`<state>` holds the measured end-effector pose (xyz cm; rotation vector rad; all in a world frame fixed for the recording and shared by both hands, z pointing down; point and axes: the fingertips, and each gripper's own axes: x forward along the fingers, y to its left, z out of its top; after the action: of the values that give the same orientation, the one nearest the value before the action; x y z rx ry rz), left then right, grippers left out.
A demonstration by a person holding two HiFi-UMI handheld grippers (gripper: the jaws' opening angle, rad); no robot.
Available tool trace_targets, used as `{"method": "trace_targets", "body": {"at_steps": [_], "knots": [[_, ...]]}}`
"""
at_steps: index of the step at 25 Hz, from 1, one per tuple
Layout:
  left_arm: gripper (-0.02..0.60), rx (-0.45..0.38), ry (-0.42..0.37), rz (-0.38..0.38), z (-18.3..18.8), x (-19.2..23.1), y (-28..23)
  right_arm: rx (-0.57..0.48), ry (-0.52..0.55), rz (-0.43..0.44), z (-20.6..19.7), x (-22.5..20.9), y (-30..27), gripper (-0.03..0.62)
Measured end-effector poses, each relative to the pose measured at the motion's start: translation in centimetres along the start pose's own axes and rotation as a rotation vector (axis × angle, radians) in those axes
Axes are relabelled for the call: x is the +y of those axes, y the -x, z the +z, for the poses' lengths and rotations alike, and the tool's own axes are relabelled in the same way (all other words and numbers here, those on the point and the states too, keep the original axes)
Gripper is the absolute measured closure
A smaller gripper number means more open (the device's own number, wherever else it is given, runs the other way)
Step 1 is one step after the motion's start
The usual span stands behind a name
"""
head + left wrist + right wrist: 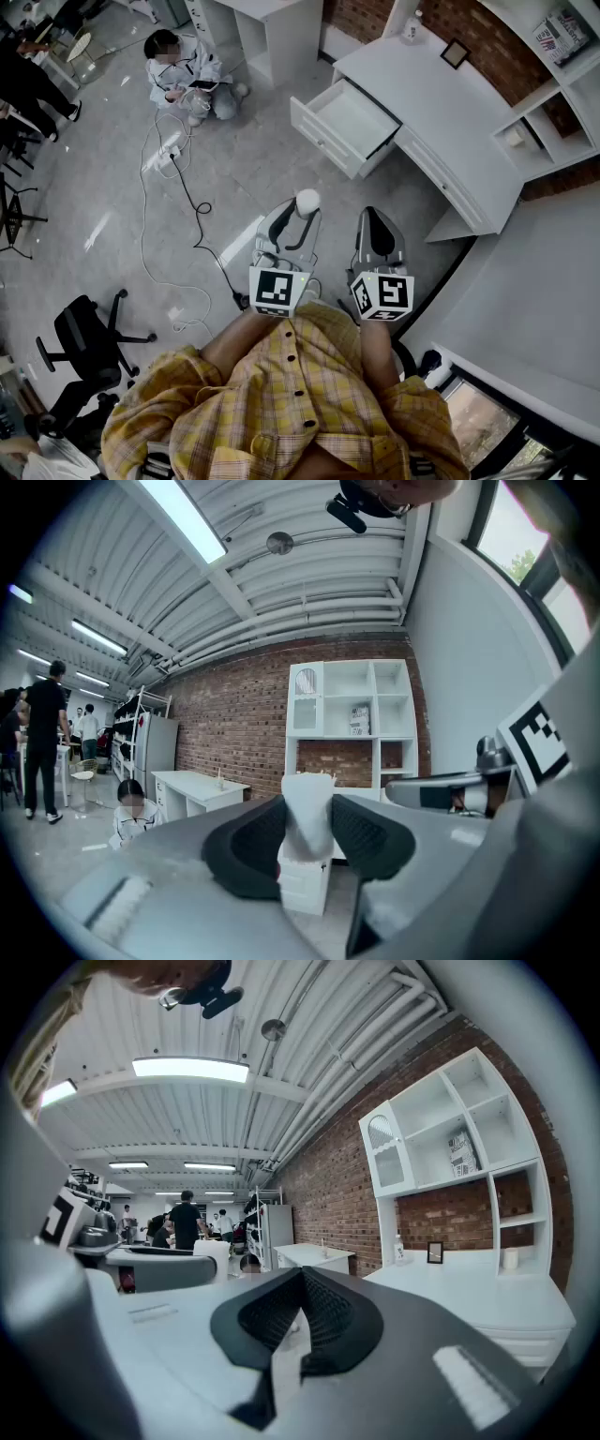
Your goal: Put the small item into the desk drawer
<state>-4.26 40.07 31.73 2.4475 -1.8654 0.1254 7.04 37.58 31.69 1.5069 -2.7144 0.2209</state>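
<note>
My left gripper (307,844) is clamped on the small item (307,808), a white piece upright between the pads, in the air well short of the open drawer (323,141). It looks light, stiff and smooth, maybe slippery, so a mid-body grip suits. My right gripper (298,1321) is closed and empty.

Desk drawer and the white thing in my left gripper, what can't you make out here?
White item: its identity; left gripper view, pads hide its sides; head view, too small.
Desk drawer: rear end; head view, tucked under the desktop.
Picture frame: its image; head view, too small.
</note>
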Motion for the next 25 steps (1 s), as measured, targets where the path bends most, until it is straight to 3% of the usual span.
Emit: {"method": "trace_targets", "body": {"at_steps": [25], "knots": [[0.417, 0.033, -0.035, 0.06, -1.5, -4.5, -2.9, -0.042, -0.023, 0.085, -0.3, -4.8, 0.6, 0.594]]}}
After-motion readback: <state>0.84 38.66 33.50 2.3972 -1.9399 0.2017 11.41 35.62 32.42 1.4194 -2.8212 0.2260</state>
